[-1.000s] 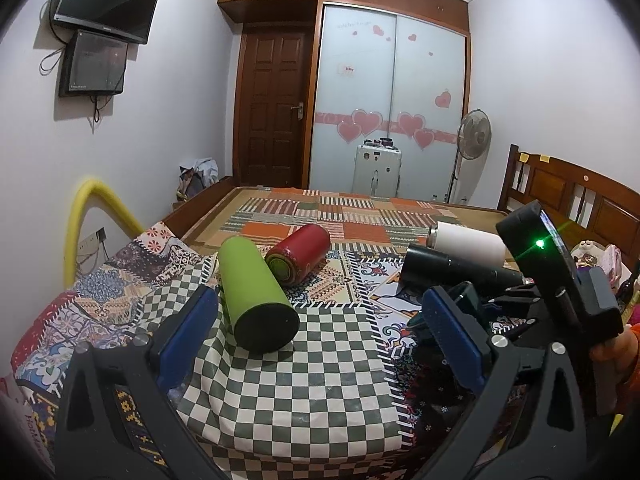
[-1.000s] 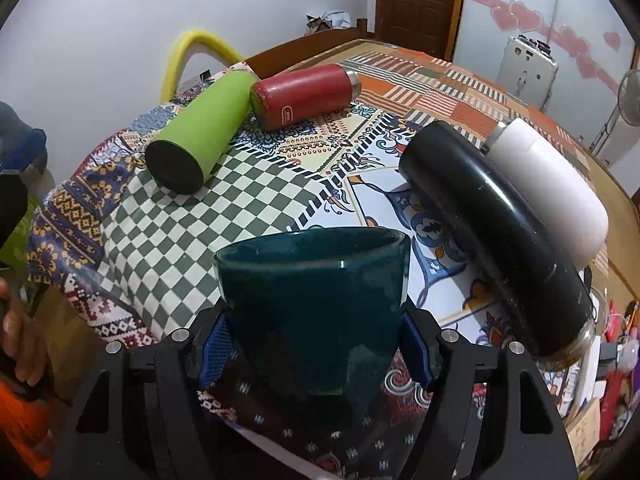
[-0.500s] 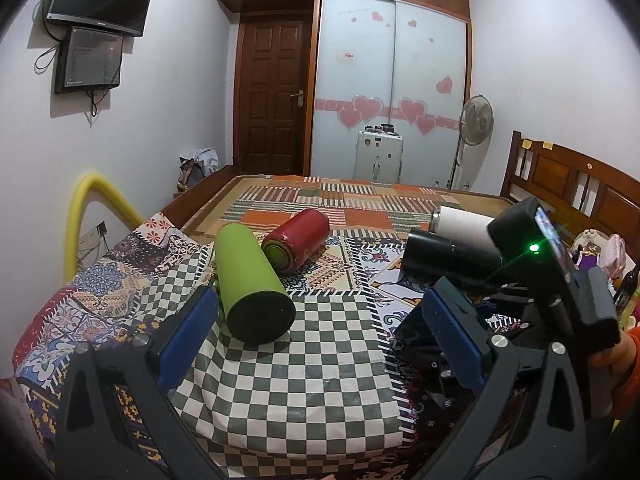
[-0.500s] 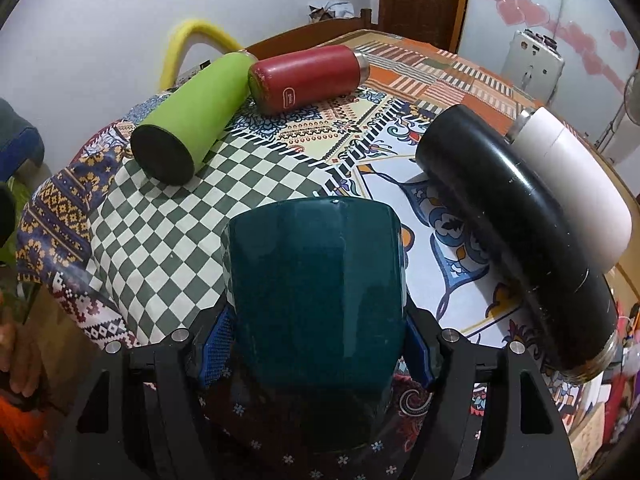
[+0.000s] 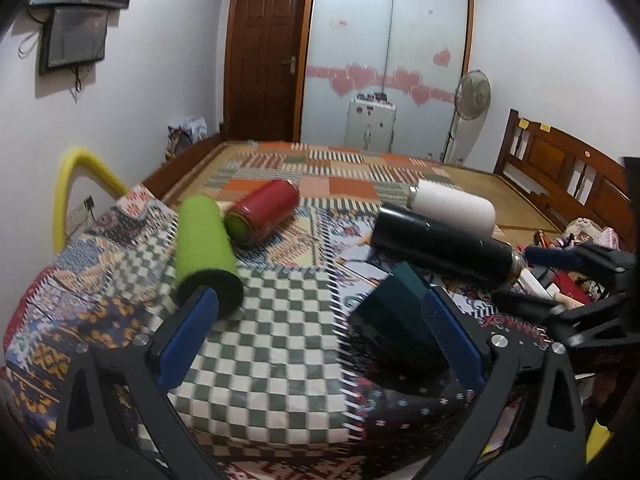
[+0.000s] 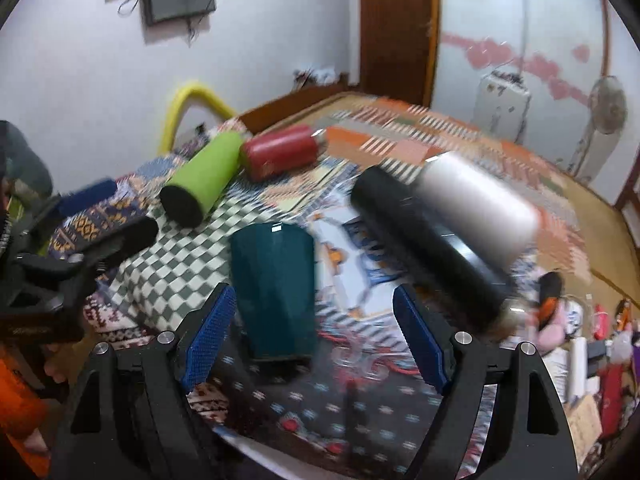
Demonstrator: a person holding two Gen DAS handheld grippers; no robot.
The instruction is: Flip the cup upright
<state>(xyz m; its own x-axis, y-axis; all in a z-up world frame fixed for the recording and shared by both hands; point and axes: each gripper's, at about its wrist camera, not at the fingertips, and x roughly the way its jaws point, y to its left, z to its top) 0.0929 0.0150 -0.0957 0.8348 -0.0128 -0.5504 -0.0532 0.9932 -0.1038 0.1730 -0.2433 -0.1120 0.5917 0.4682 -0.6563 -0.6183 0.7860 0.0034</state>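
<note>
The dark teal cup [image 6: 276,292] stands on the patterned cloth with its wider end up, free of both grippers. My right gripper [image 6: 312,332] is open, its blue pads [image 6: 208,332] spread wide to either side of the cup and slightly nearer me. In the left wrist view the cup [image 5: 396,320] sits just behind the right blue pad [image 5: 448,336] of my left gripper [image 5: 320,332], which is open and empty over the checkered cloth. The right gripper's black frame [image 5: 592,304] shows at the right edge of that view.
Four bottles lie on their sides on the cloth: green [image 5: 204,240], red [image 5: 264,212], black [image 5: 440,244], white [image 5: 452,208]. A yellow foam arch [image 5: 76,184] stands at the left. Clutter [image 6: 592,340] lies to the right. A wooden headboard [image 5: 560,172] stands at the far right.
My right gripper opened and let go of the teal cup, which now stands on the cloth. The gripper drew back and tilted up. My left gripper shifted, bringing the cup into its view.
</note>
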